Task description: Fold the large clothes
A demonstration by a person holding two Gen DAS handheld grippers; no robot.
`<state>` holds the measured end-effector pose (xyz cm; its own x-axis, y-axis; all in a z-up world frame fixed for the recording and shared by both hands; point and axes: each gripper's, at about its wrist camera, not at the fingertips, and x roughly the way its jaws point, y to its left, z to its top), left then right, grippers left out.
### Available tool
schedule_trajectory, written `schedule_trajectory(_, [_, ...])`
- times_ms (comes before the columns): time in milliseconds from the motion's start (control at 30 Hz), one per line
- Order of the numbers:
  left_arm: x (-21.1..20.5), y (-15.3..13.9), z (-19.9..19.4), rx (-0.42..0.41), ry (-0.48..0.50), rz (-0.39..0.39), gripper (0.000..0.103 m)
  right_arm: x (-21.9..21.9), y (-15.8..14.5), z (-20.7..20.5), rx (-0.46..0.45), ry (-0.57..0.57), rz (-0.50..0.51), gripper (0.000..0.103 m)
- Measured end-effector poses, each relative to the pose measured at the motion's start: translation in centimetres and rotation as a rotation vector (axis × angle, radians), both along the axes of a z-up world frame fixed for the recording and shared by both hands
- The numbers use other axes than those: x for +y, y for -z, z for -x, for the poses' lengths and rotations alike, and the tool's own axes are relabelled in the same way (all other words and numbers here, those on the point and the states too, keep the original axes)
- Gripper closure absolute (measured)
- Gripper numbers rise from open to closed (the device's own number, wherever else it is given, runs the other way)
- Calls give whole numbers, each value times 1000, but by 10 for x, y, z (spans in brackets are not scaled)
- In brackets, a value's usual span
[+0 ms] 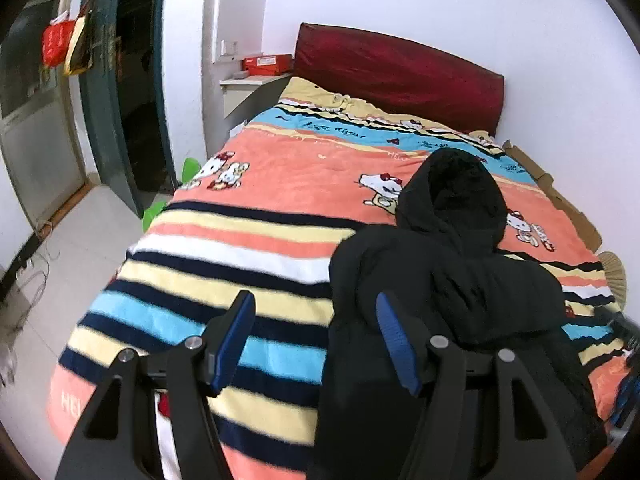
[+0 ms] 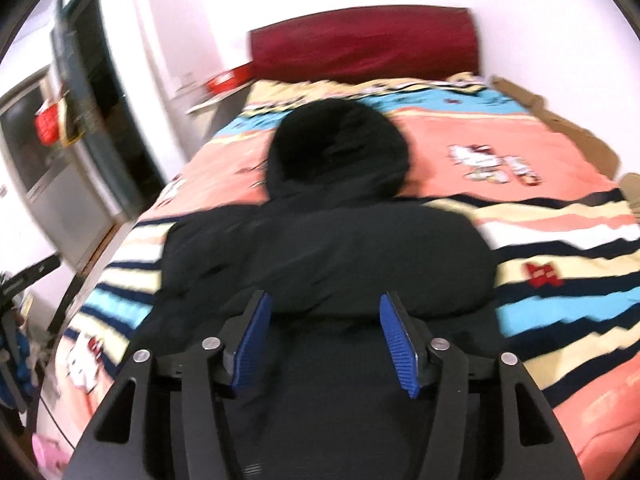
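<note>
Blue ribbed pads [image 1: 236, 336] are lining the fingers of the left gripper [image 1: 316, 338], and its jaws are standing apart with nothing gripped between them; one finger is hovering over the striped blanket [image 1: 224, 264], the other over the edge of the black jacket [image 1: 440, 280]. Over on the other side, the right gripper [image 2: 326, 338] is likewise standing released, its blue pads [image 2: 394, 340] spread above the jacket [image 2: 328, 248] without pressing on it. The jacket is lying on the bed, toward its foot, bunched and puffy, with its hood [image 2: 338, 148] pointing toward the dark red headboard [image 2: 360, 44]. Beneath it the blanket is showing orange, blue, cream and navy bands with cartoon cats. Beyond the bed, white walls are rising, and a dark green door [image 1: 104, 92] is standing open at the left, red bags [image 1: 58, 42] hanging near it.
</note>
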<state>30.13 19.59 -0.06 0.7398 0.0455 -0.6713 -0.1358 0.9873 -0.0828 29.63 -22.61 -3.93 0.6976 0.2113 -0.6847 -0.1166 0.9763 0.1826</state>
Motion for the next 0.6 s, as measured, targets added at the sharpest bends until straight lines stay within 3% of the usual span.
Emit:
schedule_trajectory(167, [-3,0,-61,10,53,41,42,-64,-25,-49,-82,68,36,38])
schedule_trajectory(267, [-15,1,-111,5,89,21,42,-89,-31,-86,-103,68,-1,37])
schedule_trajectory(400, [-34,8,-177,27,138,-7,42,-110,-26,-148,-101,65,-7,37])
schedule_trajectory(600, [-72,24,-276,73,223,17,42,-110,-6,-241,-77,24,26,37])
